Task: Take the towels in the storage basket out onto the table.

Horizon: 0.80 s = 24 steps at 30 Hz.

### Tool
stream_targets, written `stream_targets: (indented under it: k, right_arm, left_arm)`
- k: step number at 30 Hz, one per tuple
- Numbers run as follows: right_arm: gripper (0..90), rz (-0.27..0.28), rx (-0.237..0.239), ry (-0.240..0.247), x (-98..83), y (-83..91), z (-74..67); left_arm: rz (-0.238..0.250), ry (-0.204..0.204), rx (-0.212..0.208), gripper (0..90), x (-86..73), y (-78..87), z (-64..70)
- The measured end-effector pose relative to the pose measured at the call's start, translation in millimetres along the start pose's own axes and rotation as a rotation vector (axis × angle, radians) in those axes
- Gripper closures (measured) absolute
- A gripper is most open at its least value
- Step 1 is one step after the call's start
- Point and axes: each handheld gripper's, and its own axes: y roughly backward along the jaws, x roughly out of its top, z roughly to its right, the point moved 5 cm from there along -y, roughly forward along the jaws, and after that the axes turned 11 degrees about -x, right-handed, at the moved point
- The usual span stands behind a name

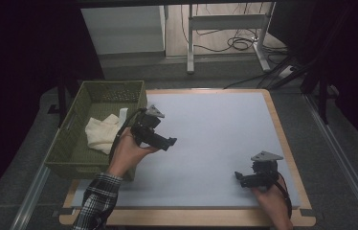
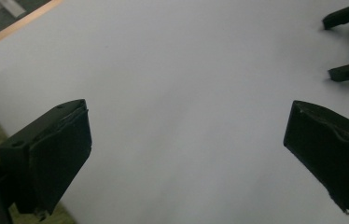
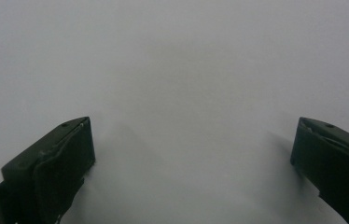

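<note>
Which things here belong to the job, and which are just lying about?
Job:
left tool, open
right tool, open
cream cloth, lying inside
green basket

Lying about:
white table mat, bare
desk frame beyond the table
floor cables

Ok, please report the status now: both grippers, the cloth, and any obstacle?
Left gripper open, empty, beside basket. Right gripper open, empty, low over mat. White cloth lying in basket, untouched. No obstacle between.

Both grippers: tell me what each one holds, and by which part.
Nothing is held. The left gripper and the right gripper both stand open over the bare white table mat; the cloth lies in the green basket.
</note>
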Motion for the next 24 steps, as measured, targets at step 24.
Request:
stream_targets:
  k: [24]
  right_arm:
    - [0.0,-0.001,0.0,-0.001,0.0,0.1,-0.1]
  left_arm:
    - [0.041,0.183,0.129,1.2,-45.0,48.8,-99.9]
